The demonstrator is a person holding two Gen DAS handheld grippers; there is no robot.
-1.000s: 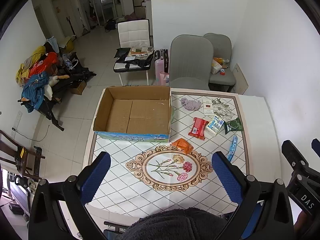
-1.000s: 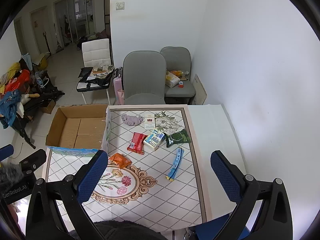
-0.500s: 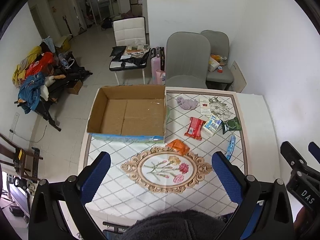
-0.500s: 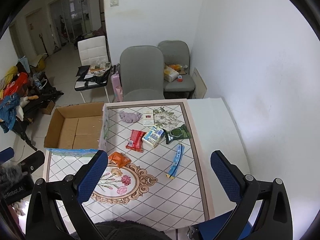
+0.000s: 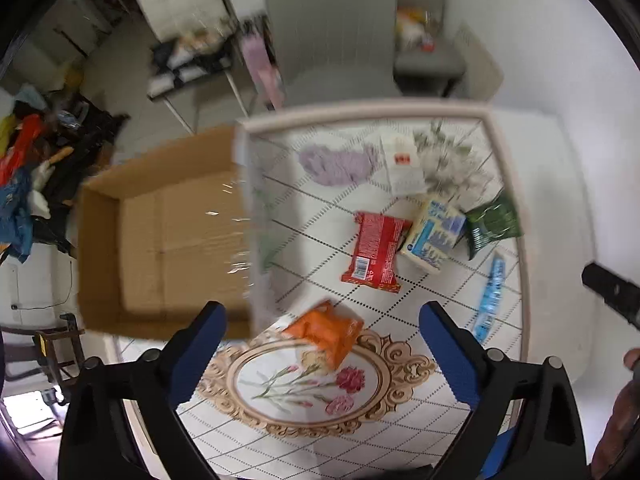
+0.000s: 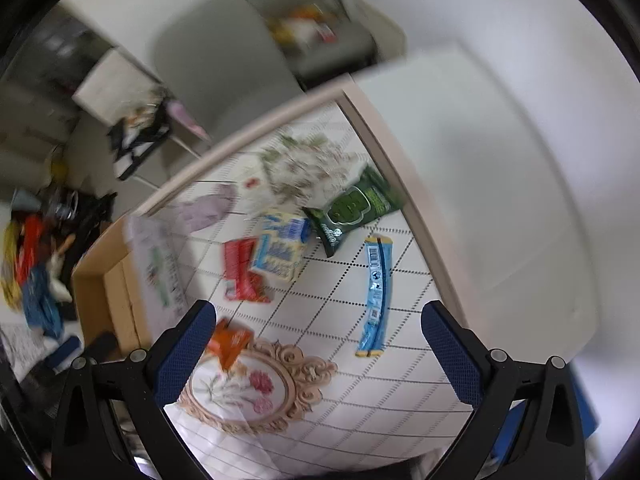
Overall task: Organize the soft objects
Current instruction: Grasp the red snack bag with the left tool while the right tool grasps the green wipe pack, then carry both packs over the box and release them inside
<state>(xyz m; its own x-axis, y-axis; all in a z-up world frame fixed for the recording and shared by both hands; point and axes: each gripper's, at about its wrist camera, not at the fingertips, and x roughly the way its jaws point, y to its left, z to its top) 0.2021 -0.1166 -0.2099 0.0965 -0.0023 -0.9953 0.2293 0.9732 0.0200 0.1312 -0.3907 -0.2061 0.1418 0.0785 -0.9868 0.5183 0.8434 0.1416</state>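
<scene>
Soft items lie on the patterned table (image 5: 400, 412): an orange packet (image 5: 330, 332) (image 6: 230, 342), a red packet (image 5: 376, 252) (image 6: 242, 272), a blue-and-yellow tissue pack (image 5: 434, 234) (image 6: 280, 246), a green bag (image 5: 494, 224) (image 6: 354, 208), a long blue packet (image 5: 490, 292) (image 6: 376, 292), a lilac cloth (image 5: 338, 164) (image 6: 204, 210) and a white pack (image 5: 404, 164). An open, empty cardboard box (image 5: 160, 232) (image 6: 108, 292) sits at the table's left. My left gripper (image 5: 322, 352) is open above the orange packet. My right gripper (image 6: 320, 354) is open above the table, empty.
Two grey chairs (image 5: 332, 32) stand behind the table, against a white wall. A white chair with clutter (image 5: 184, 24) and a pile of clothes (image 5: 24, 168) are on the floor to the left. The right gripper's body (image 5: 612, 292) shows at the left view's right edge.
Both grippers have dropped toward the table and moved forward; the views are blurred. The left one now hangs over the orange packet. The right view has tilted.
</scene>
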